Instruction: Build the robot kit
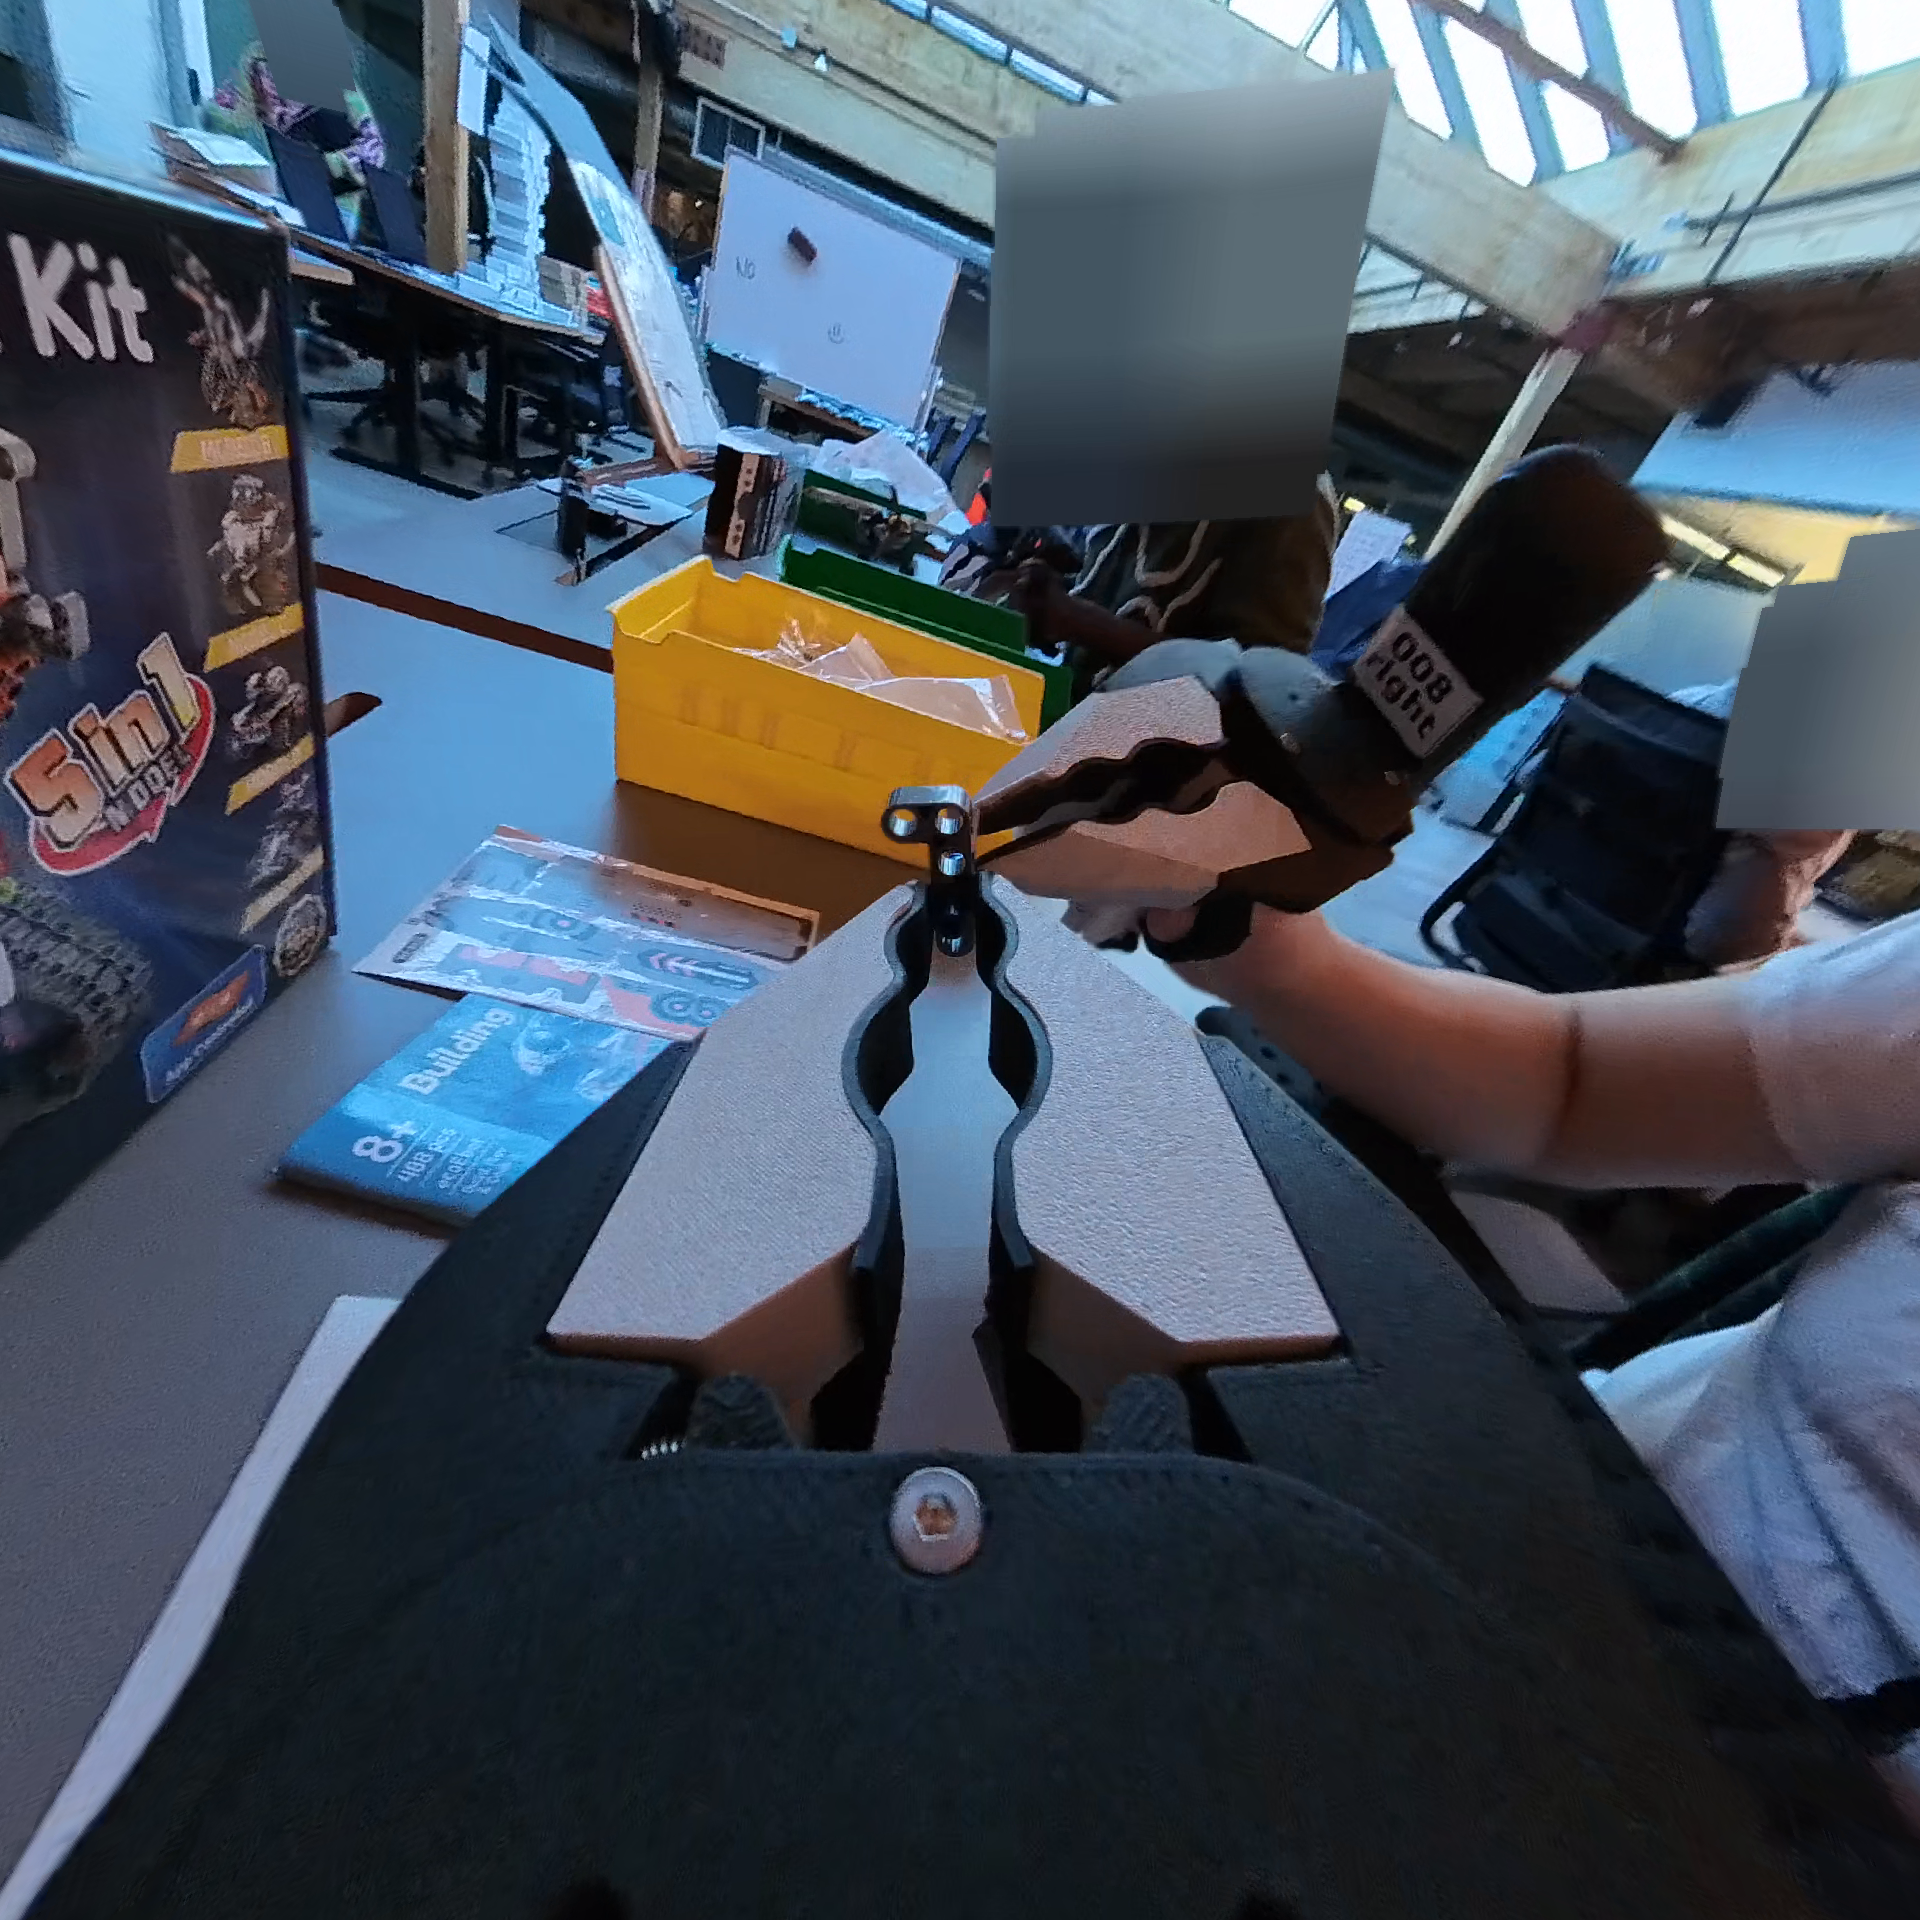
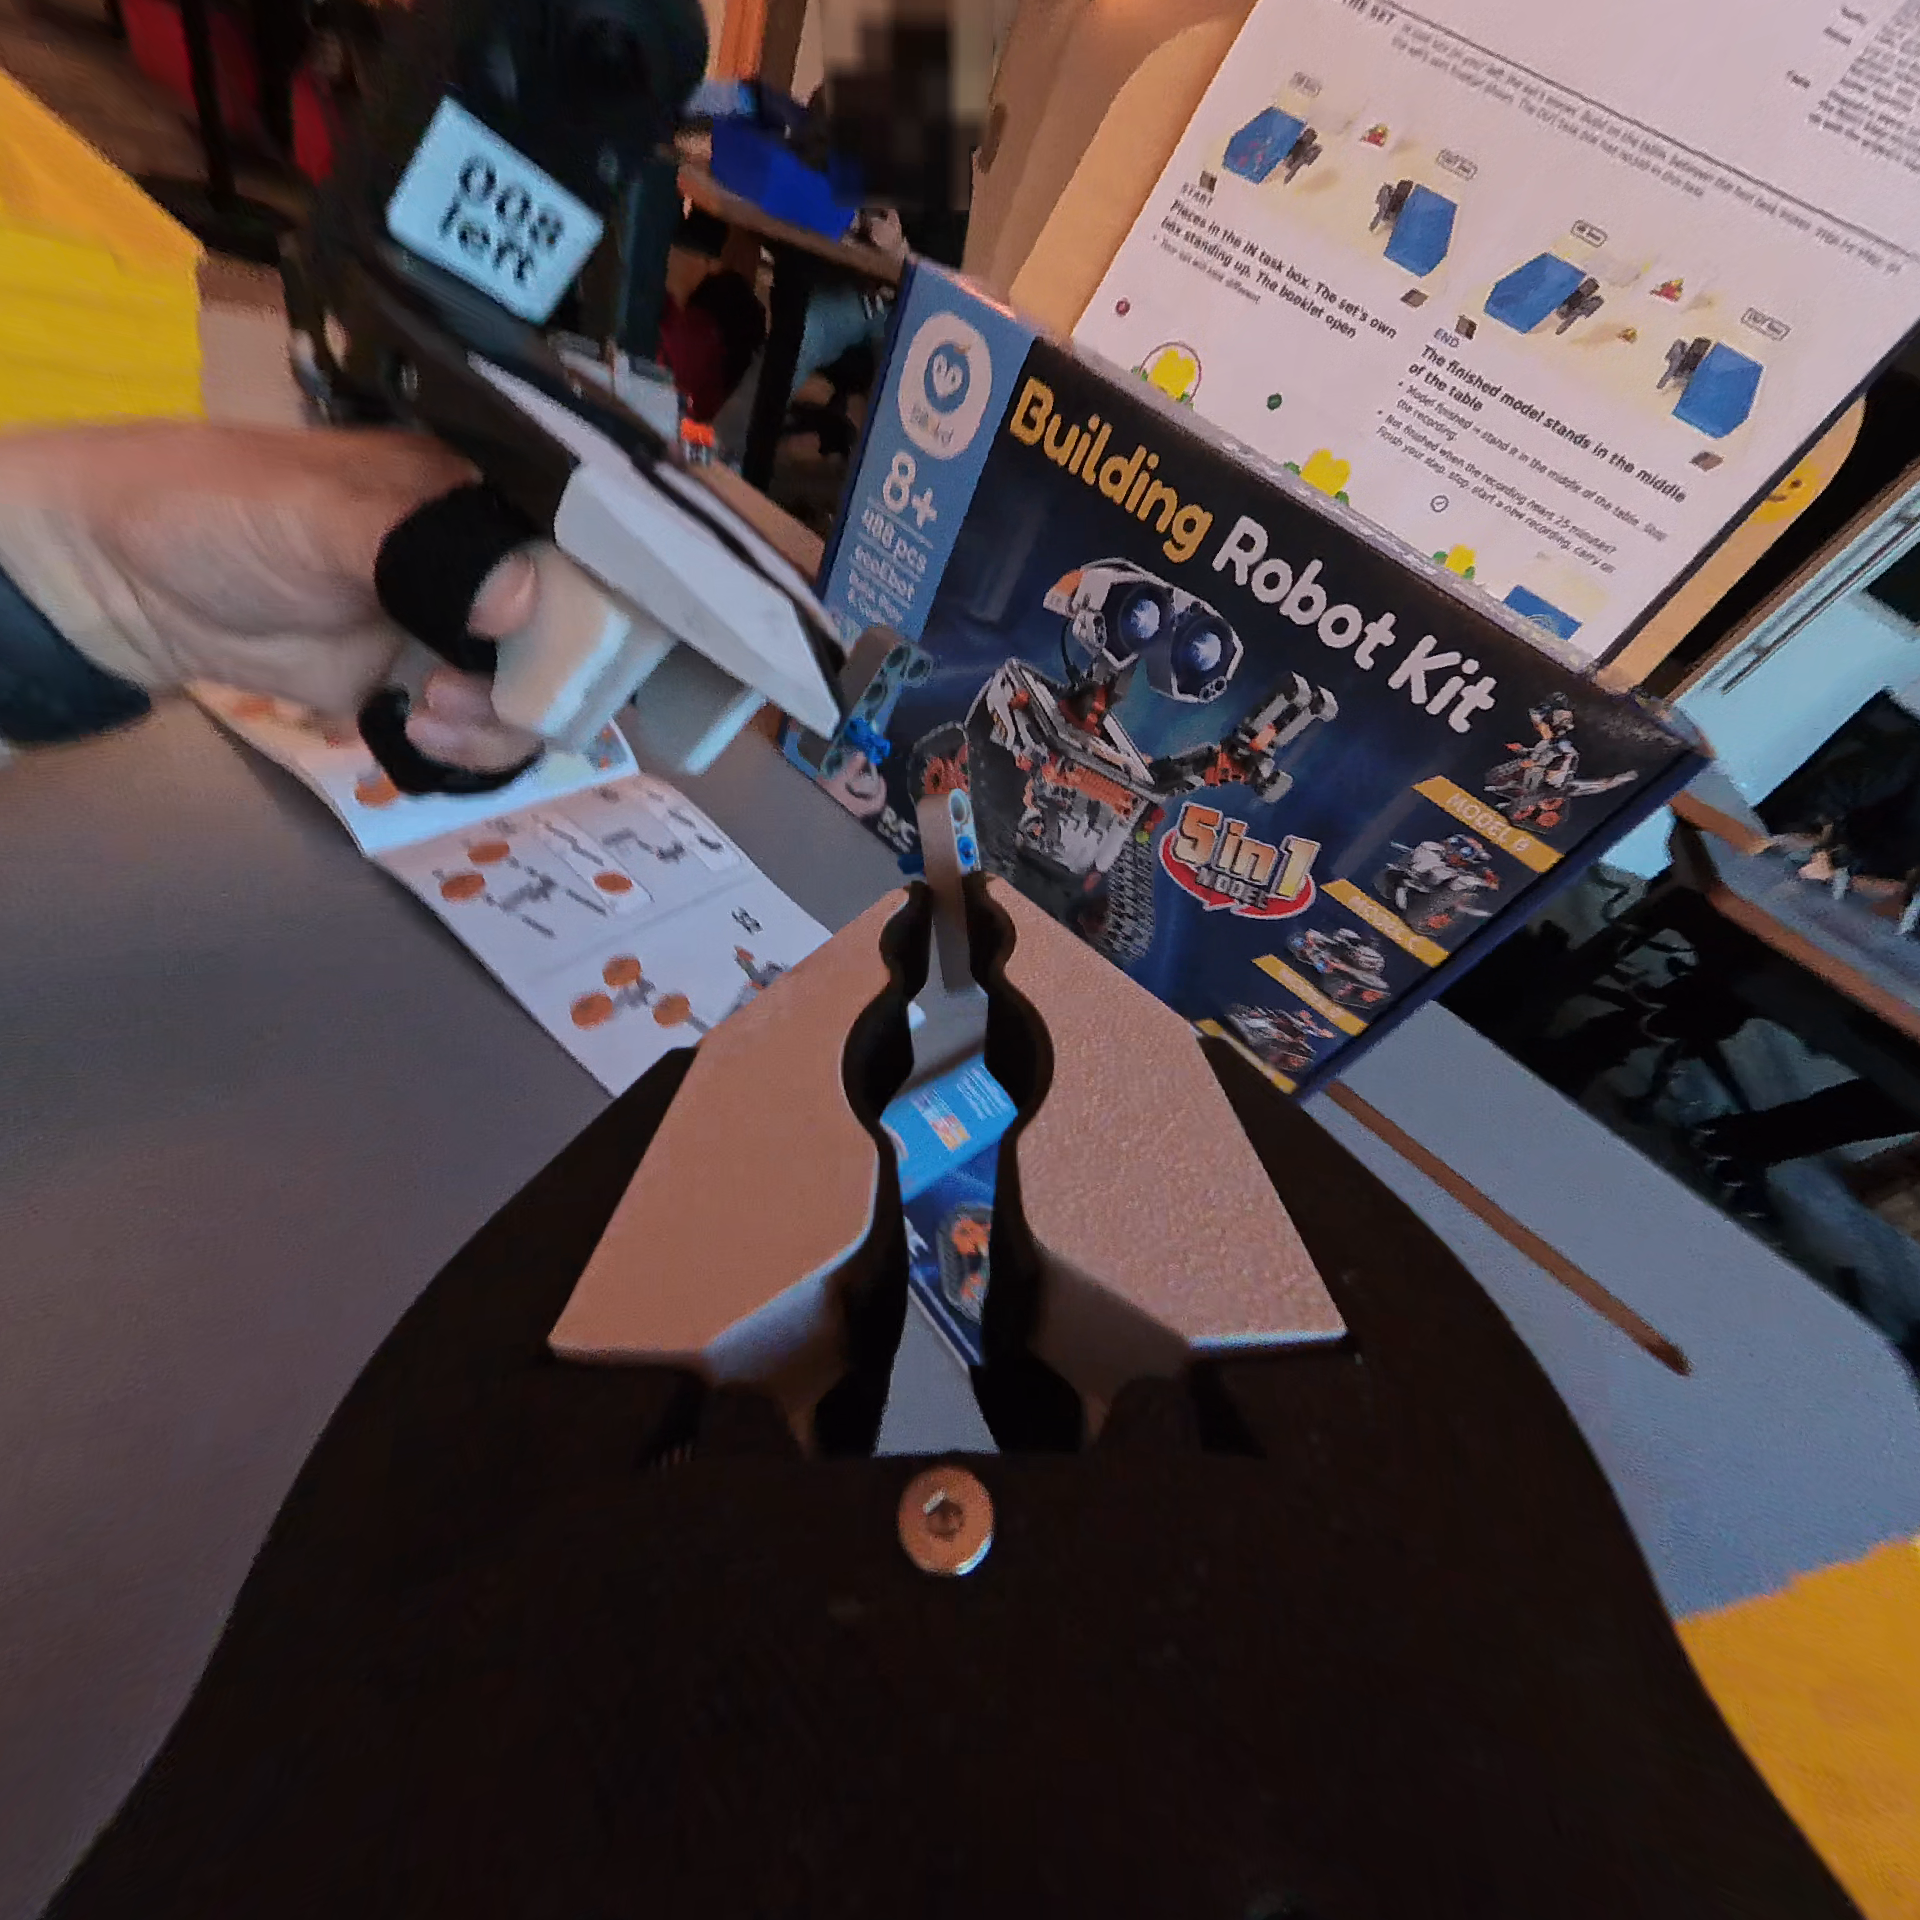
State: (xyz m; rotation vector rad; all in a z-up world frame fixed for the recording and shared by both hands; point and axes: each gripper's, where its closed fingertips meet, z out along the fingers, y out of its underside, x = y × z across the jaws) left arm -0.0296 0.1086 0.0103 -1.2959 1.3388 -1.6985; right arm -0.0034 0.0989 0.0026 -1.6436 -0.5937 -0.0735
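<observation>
Left tongs point(image 1: 948, 914), seen from the left wrist, pinch a dark grey pegged beam point(image 1: 940, 847) upright, which we judge presents its top holes to the right tongs point(image 1: 987, 821) touching it, above the desk point(image 1: 499, 686) with a kit box point(image 1: 156, 623), two booklets and a yellow bin point(image 1: 790, 717) behind. From the right wrist, we see the right tongs point(image 2: 945, 904) pressed on a thin grey beam point(image 2: 951, 862) held off the desk, the left tongs point(image 2: 842, 696) near and the box point(image 2: 1247, 727) directly beyond.

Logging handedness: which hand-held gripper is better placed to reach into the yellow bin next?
Probably right: the right hand-held gripper sits just beside the yellow bin, though it is gripping a grey piece.
</observation>
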